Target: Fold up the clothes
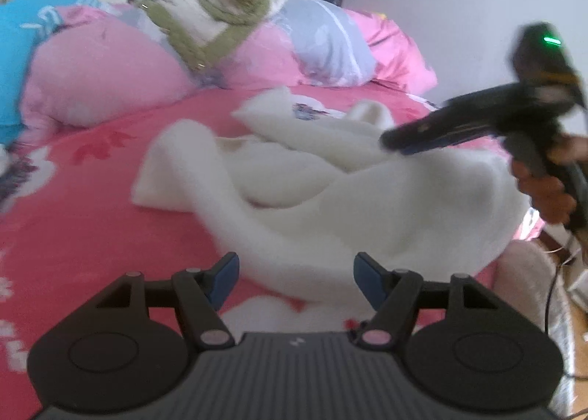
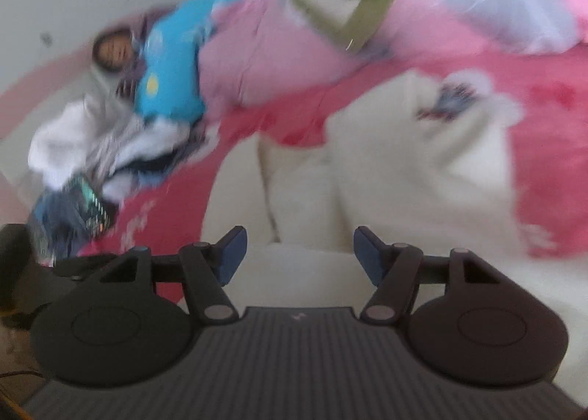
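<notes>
A crumpled white fleece garment [image 1: 330, 177] lies mid-frame on the pink printed bedsheet [image 1: 92, 207] (both views are blurred). The left gripper [image 1: 294, 273] hovers released at its lower edge; the right gripper [image 2: 299, 254], also released, hangs over it. Pink pillows [image 1: 103, 89] fill the upper left.

The left gripper [image 1: 294, 278] points forward, its two blue-padded fingers [image 1: 224, 278] spread wide apart with nothing between them. The right gripper [image 2: 299, 254] likewise has its fingers [image 2: 367, 258] wide apart and empty in its own wrist view. Seen from the left wrist, the right gripper [image 1: 395, 142] is at the right, blurred, reaching leftward and slightly down, and a hand [image 1: 547, 185] wraps around its handle below the body.
</notes>
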{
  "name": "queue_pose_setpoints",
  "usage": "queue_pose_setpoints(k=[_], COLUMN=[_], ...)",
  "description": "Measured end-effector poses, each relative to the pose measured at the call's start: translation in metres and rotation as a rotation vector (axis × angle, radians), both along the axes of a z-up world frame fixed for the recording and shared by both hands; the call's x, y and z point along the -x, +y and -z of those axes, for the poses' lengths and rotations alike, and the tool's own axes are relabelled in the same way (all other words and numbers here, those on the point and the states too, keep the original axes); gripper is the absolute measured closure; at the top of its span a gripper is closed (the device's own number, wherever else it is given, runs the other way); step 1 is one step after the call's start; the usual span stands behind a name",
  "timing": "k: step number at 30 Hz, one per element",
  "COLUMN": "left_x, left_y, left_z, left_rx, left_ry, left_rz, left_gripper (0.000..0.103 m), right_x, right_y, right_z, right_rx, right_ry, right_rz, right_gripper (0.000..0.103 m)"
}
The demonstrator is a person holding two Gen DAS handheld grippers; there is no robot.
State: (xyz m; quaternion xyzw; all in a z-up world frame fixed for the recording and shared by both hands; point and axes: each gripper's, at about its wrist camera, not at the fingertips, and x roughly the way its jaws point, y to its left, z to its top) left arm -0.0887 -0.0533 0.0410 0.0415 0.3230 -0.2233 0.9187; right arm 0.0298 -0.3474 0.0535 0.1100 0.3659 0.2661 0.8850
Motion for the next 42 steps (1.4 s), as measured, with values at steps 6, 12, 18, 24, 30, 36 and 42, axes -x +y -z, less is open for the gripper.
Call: queue_pose_setpoints(k=[6, 12, 18, 24, 30, 36, 42], left_x=[0.000, -0.029, -0.046, -0.047, -0.044, -0.053, -0.065], left_y=[0.034, 0.014, -0.066, -0.167, -0.219, -0.246, -0.268], left_z=[-0.013, -0.027, -0.037, -0.018, 0.021, 0.050, 0.072], left_rx=[-0.017, -0.038, -0.121, -0.412, -0.620, -0.715, -0.758], left_ry=[-0.061, -0.106, -0.211, -0.375, -0.431, -0.436, -0.412], left_rz=[-0.073, -0.049, 0.110, 0.450, 0.750, 0.932, 1.094], left_gripper=[0.033, 0.032, 0.021, 0.011, 0.011, 0.011, 0.010], right_x=[-0.031, 0.051, 0.121, 0.156, 0.177, 0.194, 0.199], right_y=[0.022, 0.014, -0.013, -0.047, -0.103, -0.146, -0.156], right_z=[0.034, 0.055, 0.075, 0.068, 0.039, 0.033, 0.034], right_rx=[0.132, 0.121, -0.076, -0.254, -0.391, -0.453, -0.500], right_ry=[0.283, 0.386, 0.408, 0.336, 0.215, 0.170, 0.155], right_rz=[-0.126, -0.204, -0.114, -0.048, 0.038, 0.132, 0.182], right_gripper=[0.039, 0.039, 0.039, 0.039, 0.039, 0.038, 0.038])
